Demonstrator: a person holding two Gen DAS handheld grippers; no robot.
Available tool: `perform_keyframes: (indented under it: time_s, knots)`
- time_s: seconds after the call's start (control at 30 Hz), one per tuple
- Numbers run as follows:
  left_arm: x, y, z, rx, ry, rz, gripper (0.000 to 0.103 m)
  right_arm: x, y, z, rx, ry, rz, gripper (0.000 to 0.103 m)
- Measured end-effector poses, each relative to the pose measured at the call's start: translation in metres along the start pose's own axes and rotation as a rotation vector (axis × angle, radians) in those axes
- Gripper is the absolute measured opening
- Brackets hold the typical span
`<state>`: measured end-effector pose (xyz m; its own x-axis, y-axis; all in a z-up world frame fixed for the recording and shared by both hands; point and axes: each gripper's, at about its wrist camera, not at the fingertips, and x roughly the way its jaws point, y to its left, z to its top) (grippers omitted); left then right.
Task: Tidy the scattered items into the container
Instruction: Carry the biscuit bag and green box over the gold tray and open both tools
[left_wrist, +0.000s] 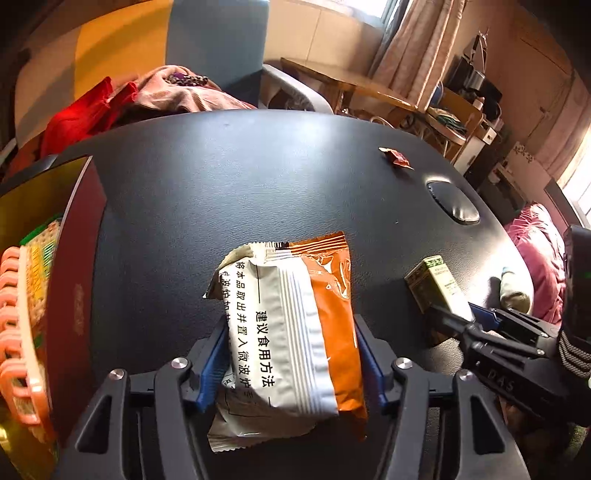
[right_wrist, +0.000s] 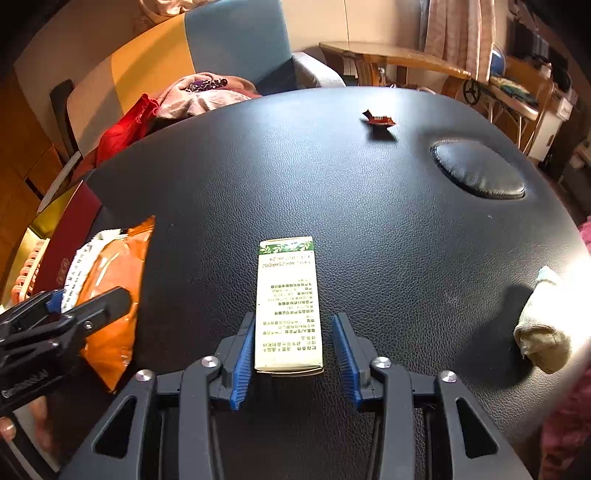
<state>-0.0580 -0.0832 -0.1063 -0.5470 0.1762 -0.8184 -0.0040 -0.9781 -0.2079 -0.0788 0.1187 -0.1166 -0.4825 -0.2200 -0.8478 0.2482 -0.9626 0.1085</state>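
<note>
Left tongs (left_wrist: 291, 354) pinching snack packet (left_wrist: 295, 325); right tongs (right_wrist: 293, 354) spread around carton (right_wrist: 288, 306)

Left: blue pads pressed into both sides of the orange-and-white packet, which stands up between them over the black surface (left_wrist: 221, 177). Container (left_wrist: 79, 258), a dark red box, sits at the left edge of the surface, just beside the packet; inside it a pink comb-like item (left_wrist: 14, 317) and a green-yellow pack (left_wrist: 38, 266). Right: green-and-white carton lies flat on the surface, long axis pointing away from the camera, near end between the pads; left pad at or close to its side, right pad clearly apart. Small red wrapper (right_wrist: 378, 120) lies far back on the surface, well apart from the carton. Rolled beige cloth (right_wrist: 541, 332) at right edge. Round leather cushion (right_wrist: 478, 168) set into the surface, right rear
</note>
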Motion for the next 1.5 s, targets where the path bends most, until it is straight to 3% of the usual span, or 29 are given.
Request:
perform_keyframes:
  time_s: [0.37, 0.67, 1.1, 1.5]
  knots:
    - [-0.041, 0.003, -0.018, -0.028, -0.064, -0.054, 0.061, -0.019, 0.008, -0.006, 0.015, -0.027, 0.05, 0.03]
    - [-0.094, 0.011, -0.023, -0.037, -0.172, -0.035, 0.061, -0.048, 0.051, 0.001, -0.064, -0.099, 0.108, 0.03]
    - [-0.153, 0.084, -0.042, -0.17, -0.282, 0.133, 0.061, -0.063, 0.131, 0.003, -0.194, -0.128, 0.246, 0.03]
    - [-0.18, 0.181, -0.064, -0.348, -0.311, 0.303, 0.061, -0.063, 0.249, 0.014, -0.392, -0.147, 0.396, 0.03]
